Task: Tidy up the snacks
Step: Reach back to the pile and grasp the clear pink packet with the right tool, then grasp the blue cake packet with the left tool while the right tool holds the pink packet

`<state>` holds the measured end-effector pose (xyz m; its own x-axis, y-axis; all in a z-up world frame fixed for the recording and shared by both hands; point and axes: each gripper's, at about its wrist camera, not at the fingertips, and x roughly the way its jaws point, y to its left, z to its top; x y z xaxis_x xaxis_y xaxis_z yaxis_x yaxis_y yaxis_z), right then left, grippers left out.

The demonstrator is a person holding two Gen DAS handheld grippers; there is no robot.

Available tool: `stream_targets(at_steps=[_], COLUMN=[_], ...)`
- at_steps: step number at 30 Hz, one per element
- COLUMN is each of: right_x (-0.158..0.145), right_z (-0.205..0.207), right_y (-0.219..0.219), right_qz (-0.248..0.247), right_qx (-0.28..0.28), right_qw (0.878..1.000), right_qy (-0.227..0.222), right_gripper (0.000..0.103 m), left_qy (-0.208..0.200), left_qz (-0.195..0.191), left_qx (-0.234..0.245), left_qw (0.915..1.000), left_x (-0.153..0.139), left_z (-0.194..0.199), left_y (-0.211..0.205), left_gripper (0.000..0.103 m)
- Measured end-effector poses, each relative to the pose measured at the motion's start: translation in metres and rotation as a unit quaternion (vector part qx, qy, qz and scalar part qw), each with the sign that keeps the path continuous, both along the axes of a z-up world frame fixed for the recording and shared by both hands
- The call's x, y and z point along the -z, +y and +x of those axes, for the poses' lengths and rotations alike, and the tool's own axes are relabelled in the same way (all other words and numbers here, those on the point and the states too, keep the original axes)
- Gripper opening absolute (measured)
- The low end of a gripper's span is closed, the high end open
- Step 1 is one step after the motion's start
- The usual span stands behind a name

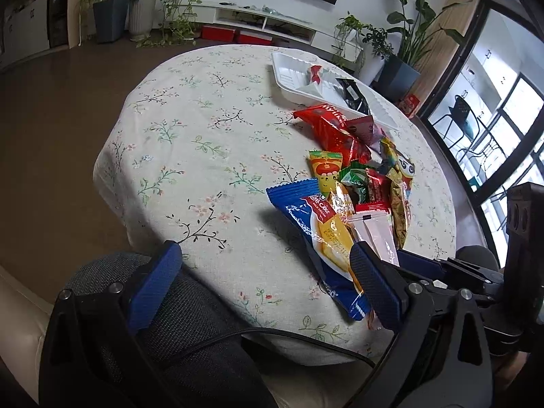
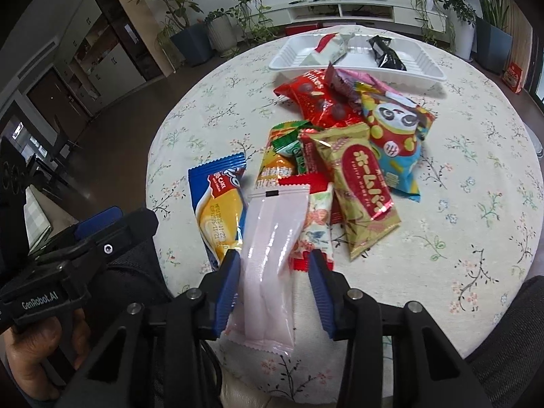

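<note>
- Your right gripper (image 2: 273, 273) straddled the pale pink packet (image 2: 268, 255) at the near edge of the snack pile (image 2: 340, 142). The left pad lay against the packet's left edge; the right pad stood just beside its right edge, with a sliver of the red floral packet (image 2: 316, 224) showing in the gap. The view could not settle whether the right pad pressed, so treat the grip as not confirmed.
- Your left gripper (image 1: 268, 272) hung with its jaws wide apart and nothing between them, over the near rim of the round table (image 1: 190, 129), its right finger overlapping the blue cake packet (image 1: 316, 238).
- The pink packet's long axis ran near to far, tilted slightly right at the far end. Its far end, marked by a small black tab, lay over neighbouring packets; its near end reached back between your fingers.
- The jaws crossed the short axis, which was the correct approach for a flat sachet.
- For a clean grasp, you needed to close on the pink film only and keep the red floral packet out of the right pad.
- A slippery, soft wrapper was likely to buckle; a grip at mid-length would have limited droop.
- The white tray (image 2: 282, 63) sat at the far side, already holding a white and red packet (image 2: 326, 51) and a black packet (image 2: 386, 52).
</note>
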<state>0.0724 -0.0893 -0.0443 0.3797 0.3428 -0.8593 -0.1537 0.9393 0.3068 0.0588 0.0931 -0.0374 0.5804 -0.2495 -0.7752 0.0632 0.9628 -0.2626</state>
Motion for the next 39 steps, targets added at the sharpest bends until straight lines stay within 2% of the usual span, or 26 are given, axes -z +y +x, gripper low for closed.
stream_targets(at_steps=[4,7,14,20,25,30,32,34,36,39], right_x=[0.005,0.004,0.001,-0.001,0.000,0.002,0.003,0.003,0.004,0.004], right_z=[0.000,-0.001,-0.007,-0.014,-0.015,-0.017,-0.018,-0.019,-0.019,-0.020], right_y=[0.006,0.001,-0.013,-0.017,-0.028,-0.030,-0.030,-0.031,-0.033,-0.034], right_qz=[-0.015,-0.014,-0.018,-0.036,-0.033,-0.031,-0.032,-0.031,-0.030,-0.030], right_qx=[-0.010,-0.006,0.000,-0.007,-0.006,-0.014,-0.017,-0.018,-0.018,-0.016], right_qw=[1.000,1.000,1.000,0.999,0.999,0.999,0.999,0.999,0.999,0.999], right_qy=[0.003,-0.001,-0.006,-0.023,-0.025,-0.029,-0.031,-0.031,-0.031,-0.030], right_gripper=[0.042,0.037,0.033,0.032,0.032,0.032,0.031,0.031,0.031,0.031], left_qy=[0.000,0.006,0.036,0.080,0.095,0.088,0.083,0.077,0.082,0.086], left_qz=[0.004,0.009,0.034,0.042,0.049,0.069,0.070,0.075,0.088,0.105], left_qx=[0.005,0.011,0.035,0.024,0.012,0.020,0.031,0.046,0.059,0.090], left_qw=[1.0000,0.9999,0.9982,0.9957,0.9942,0.9935,0.9936,0.9931,0.9910,0.9866], left_x=[0.002,0.005,0.017,0.035,0.046,0.049,0.048,0.046,0.045,0.045], left_z=[0.001,0.003,0.014,0.033,0.049,0.052,0.051,0.051,0.053,0.052], left_y=[-0.002,-0.008,-0.040,-0.059,-0.064,-0.071,-0.069,-0.067,-0.065,-0.070], left_gripper=[0.099,0.088,0.088,0.087,0.090,0.089,0.084,0.058,0.046,0.042])
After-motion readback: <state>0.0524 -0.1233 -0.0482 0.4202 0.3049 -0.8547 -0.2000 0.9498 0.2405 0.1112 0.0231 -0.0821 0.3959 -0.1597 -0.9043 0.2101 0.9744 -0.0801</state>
